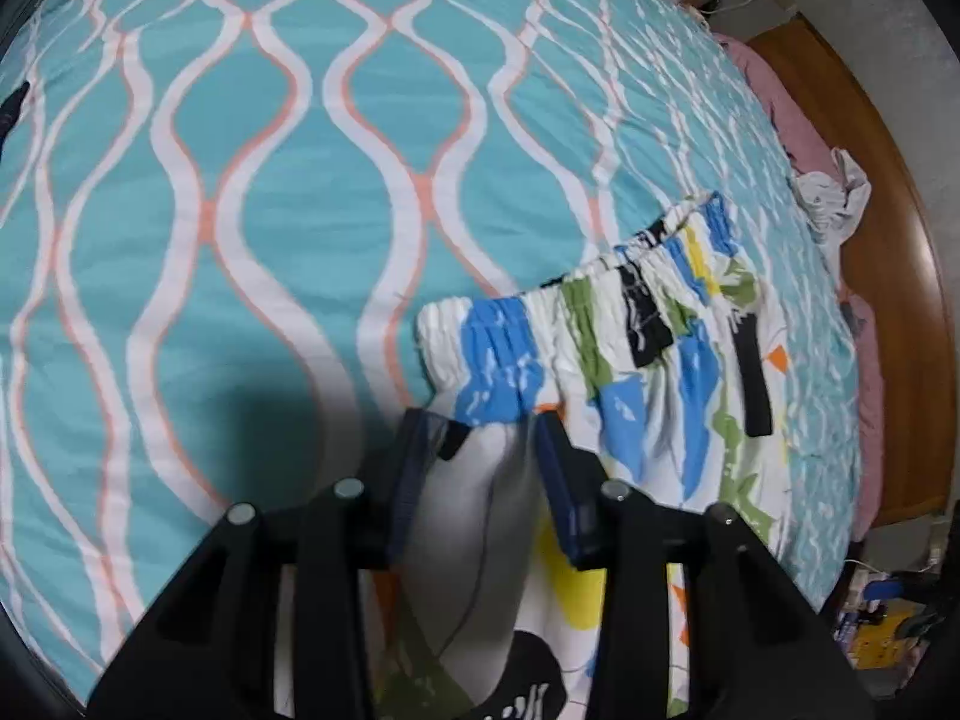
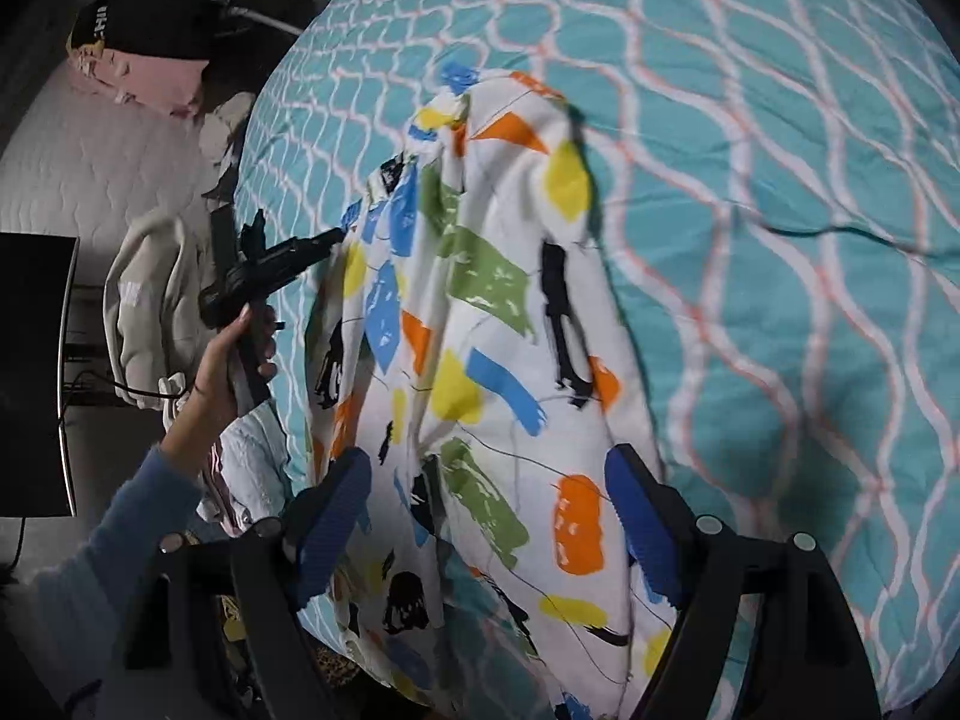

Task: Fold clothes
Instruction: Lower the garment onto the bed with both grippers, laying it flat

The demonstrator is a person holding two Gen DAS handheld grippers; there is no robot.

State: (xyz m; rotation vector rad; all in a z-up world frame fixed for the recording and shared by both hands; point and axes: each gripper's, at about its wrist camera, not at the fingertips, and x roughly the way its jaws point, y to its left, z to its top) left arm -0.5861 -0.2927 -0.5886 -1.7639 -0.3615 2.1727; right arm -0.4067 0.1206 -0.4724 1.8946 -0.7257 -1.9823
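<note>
White shorts (image 1: 648,360) with blue, green, yellow, orange and black patches lie on the teal patterned bedspread (image 1: 240,210). Their gathered elastic waistband (image 1: 570,300) faces the left wrist view. My left gripper (image 1: 498,426) has its jaws a little apart around a fold of the shorts' fabric below the waistband. In the right wrist view the shorts (image 2: 492,330) lie bunched along the bed's edge. My right gripper (image 2: 486,480) is open, its blue fingers (image 2: 636,516) astride the cloth. The left gripper (image 2: 288,258) shows there, held in a hand at the shorts' far end.
The bedspread (image 2: 780,240) covers most of both views. A wooden bed frame (image 1: 864,192) and a pink sheet run along the right. A white garment (image 1: 834,198) lies at that edge. A beige hoodie (image 2: 150,300) and piled clothes (image 2: 144,54) lie beside the bed.
</note>
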